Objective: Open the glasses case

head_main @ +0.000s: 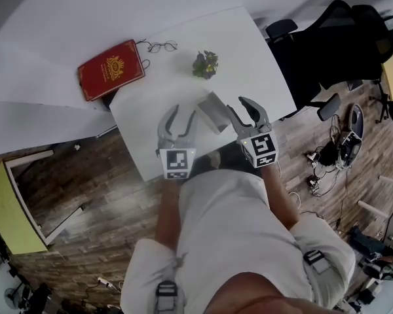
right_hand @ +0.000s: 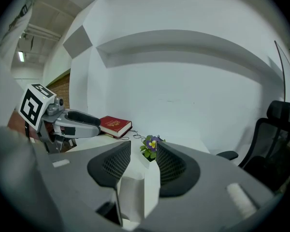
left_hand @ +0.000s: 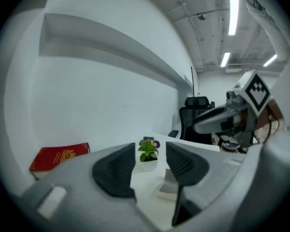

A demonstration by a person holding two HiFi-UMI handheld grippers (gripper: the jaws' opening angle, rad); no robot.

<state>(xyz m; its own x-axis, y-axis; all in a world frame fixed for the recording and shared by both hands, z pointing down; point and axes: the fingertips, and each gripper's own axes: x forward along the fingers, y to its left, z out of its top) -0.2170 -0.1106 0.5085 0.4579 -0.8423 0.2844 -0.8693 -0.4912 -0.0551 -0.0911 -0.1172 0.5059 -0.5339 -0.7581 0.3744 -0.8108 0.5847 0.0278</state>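
The glasses case [head_main: 213,110], a pale grey folded box, lies shut on the white table [head_main: 249,51] near its front edge. My right gripper [head_main: 236,103] hovers just to the right of it, jaws apart and nothing between the pads. In the right gripper view the case [right_hand: 133,192] sits below the right gripper [right_hand: 144,163], and the plant shows through the gap. My left gripper [head_main: 185,112] hangs to the left of the case, open and empty. From the left gripper [left_hand: 151,166] the case [left_hand: 170,185] shows low, past the right jaw.
A red book [head_main: 111,69] lies at the table's far left corner, wire-rimmed glasses [head_main: 160,46] beside it. A small potted plant [head_main: 205,64] stands behind the case. A black office chair [head_main: 327,44] is to the right, with cables [head_main: 334,152] on the wooden floor.
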